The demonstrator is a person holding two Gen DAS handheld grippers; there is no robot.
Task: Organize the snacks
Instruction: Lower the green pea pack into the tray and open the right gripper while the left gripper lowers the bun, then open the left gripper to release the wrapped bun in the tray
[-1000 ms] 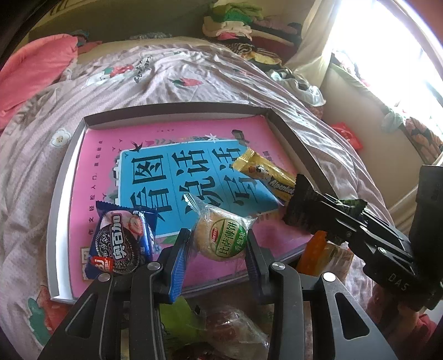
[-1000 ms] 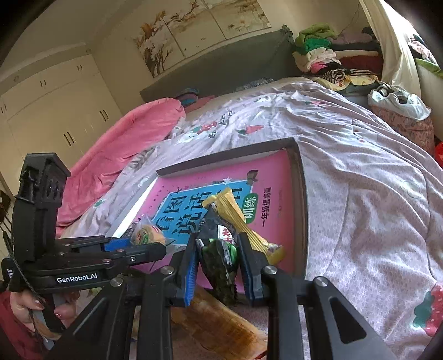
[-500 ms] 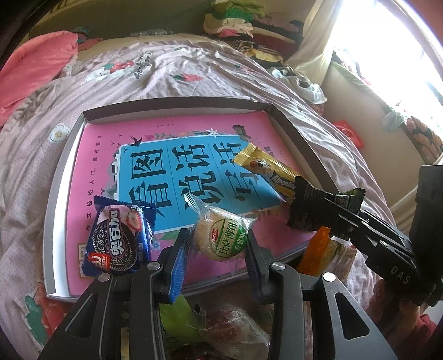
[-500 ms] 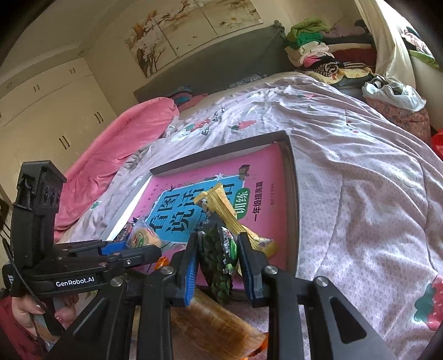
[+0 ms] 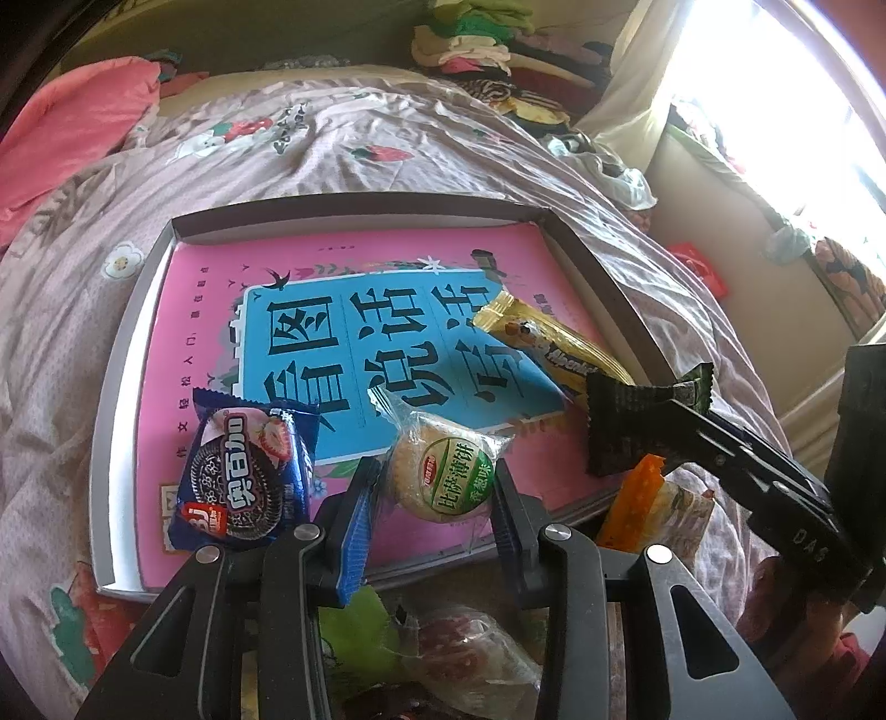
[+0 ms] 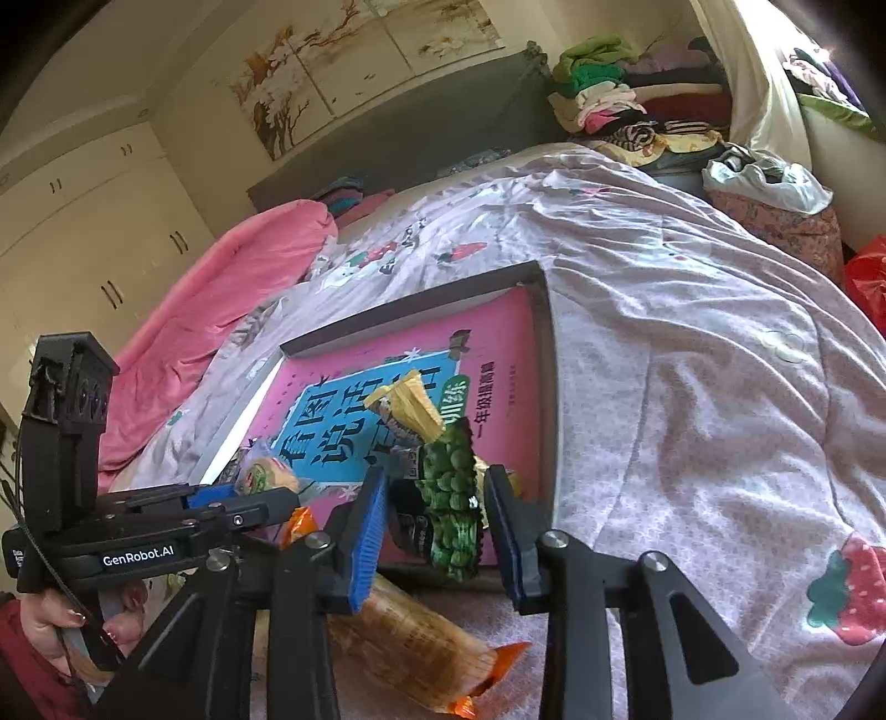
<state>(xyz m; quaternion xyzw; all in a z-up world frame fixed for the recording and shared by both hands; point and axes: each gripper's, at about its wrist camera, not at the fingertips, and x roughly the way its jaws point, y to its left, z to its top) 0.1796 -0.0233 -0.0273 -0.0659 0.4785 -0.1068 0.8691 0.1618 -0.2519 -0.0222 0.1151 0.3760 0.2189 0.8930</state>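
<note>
A shallow box [image 5: 360,202] lined with a pink book [image 5: 194,343] lies on the bed. In it are a blue Oreo packet [image 5: 243,476] and a yellow candy bar [image 5: 548,346]. My left gripper [image 5: 434,493] is shut on a round cracker packet [image 5: 440,476] just above the box's near edge. My right gripper [image 6: 434,515] is at the box's near right corner, its jaws opening. A dark green snack packet [image 6: 448,498] stands upright between them, with a small gap at each pad. In the left wrist view this packet [image 5: 637,421] sits at the right gripper's tip.
Loose snacks lie on the bedcover in front of the box: an orange-ended packet [image 6: 410,648], a clear-wrapped pastry [image 5: 465,653] and a green wrapper [image 5: 349,626]. A pink quilt [image 5: 66,122] lies at the far left and a clothes pile [image 5: 476,33] at the back. A hand [image 6: 55,626] holds the left gripper.
The right gripper's jaws have spread apart from the dark green packet that they were pinching. The left gripper has kept still with the cracker packet.
</note>
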